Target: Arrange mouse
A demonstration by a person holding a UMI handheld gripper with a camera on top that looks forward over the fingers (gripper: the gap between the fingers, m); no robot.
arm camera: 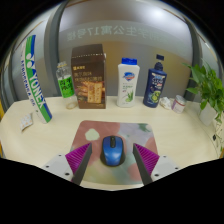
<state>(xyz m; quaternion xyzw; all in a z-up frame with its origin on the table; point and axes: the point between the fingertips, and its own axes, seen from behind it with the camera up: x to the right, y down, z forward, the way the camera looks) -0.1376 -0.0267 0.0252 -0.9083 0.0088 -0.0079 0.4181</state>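
A blue and black mouse [111, 150] lies on a pale multicoloured mouse mat [112, 133] on the cream table. My gripper [112, 157] is open. The mouse stands between the two fingers with a gap at each side. The purple pads [80, 155] flank it left and right, and the mouse rests on the mat.
Beyond the mat stand a brown carton [89, 76], a clear bottle [66, 84], a white bottle [128, 83] and a blue bottle [154, 84]. A green-white tube [36, 85] leans at the left. A green plant [209, 88] is at the right.
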